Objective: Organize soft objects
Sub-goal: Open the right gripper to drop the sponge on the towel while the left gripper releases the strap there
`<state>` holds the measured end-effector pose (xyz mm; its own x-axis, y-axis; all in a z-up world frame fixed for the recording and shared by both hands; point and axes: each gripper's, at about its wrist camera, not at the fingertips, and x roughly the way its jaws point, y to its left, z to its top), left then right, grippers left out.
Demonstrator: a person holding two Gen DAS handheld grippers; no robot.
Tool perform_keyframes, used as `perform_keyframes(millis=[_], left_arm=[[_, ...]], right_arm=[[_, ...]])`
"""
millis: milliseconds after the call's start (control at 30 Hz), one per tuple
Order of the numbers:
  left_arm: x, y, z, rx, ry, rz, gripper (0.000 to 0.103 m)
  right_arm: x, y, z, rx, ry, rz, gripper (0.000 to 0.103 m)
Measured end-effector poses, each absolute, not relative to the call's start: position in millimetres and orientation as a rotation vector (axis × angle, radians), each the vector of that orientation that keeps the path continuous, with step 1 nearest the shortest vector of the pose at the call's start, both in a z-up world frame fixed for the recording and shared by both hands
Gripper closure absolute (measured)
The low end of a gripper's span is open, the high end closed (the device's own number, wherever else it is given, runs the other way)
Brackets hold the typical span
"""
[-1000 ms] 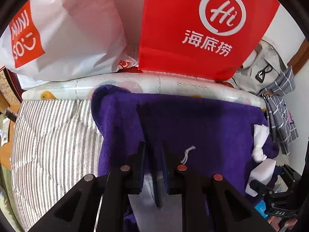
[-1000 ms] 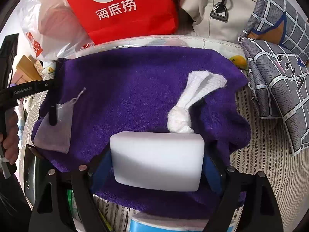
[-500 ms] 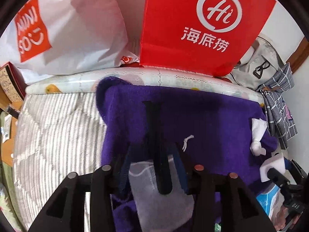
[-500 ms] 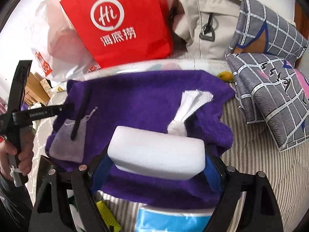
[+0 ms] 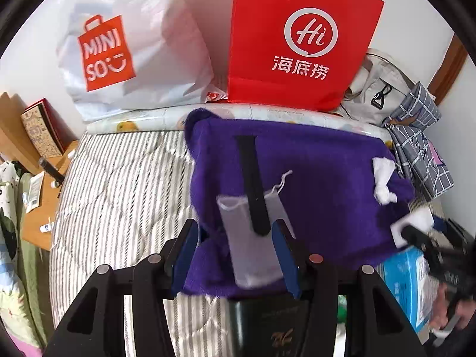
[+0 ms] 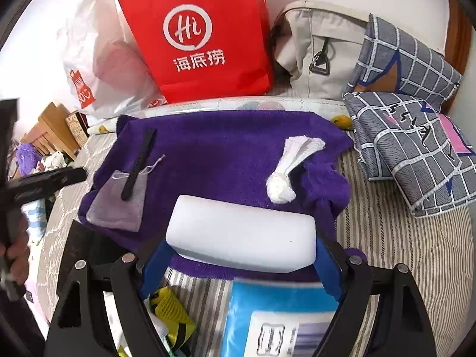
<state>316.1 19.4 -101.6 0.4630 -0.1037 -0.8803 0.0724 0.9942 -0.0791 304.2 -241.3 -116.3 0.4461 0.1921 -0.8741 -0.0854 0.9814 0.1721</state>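
A purple towel (image 5: 321,184) (image 6: 232,145) lies spread on the striped bed. On it lie a grey drawstring pouch (image 5: 250,238) (image 6: 119,205), a black strap (image 5: 253,184) (image 6: 138,166) across the pouch, and a knotted white cloth (image 5: 383,178) (image 6: 285,175). My left gripper (image 5: 238,255) is open, its jaws either side of the pouch's near end, touching nothing. My right gripper (image 6: 241,255) is shut on a white sponge block (image 6: 241,238) and holds it above the towel's near edge; the block also shows in the left wrist view (image 5: 413,223).
A red paper bag (image 5: 297,44) (image 6: 202,38), a white Miniso bag (image 5: 125,53), a beige bag (image 6: 321,53) and checked pillows (image 6: 416,125) line the far side. A blue packet (image 6: 279,318) and a dark book (image 5: 267,327) lie near me. A wooden side table (image 5: 38,184) stands left.
My left gripper has opened, let go of the pouch and strap, and drawn back. My right gripper has risen and pulled back with the sponge.
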Motion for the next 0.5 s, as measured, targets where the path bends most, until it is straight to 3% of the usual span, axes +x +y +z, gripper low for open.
perform_keyframes(millis=[233,500], left_arm=[[303.7,32.4,-107.9,-0.050,1.093,-0.075,0.053],[292.8,34.5,-112.3,-0.081,1.092,-0.074,0.053]], right_arm=[[322.1,-232.8,-130.2,0.099,1.128,0.193,0.013],[299.3,-234.7,-115.3,0.091,1.090,0.178,0.013]])
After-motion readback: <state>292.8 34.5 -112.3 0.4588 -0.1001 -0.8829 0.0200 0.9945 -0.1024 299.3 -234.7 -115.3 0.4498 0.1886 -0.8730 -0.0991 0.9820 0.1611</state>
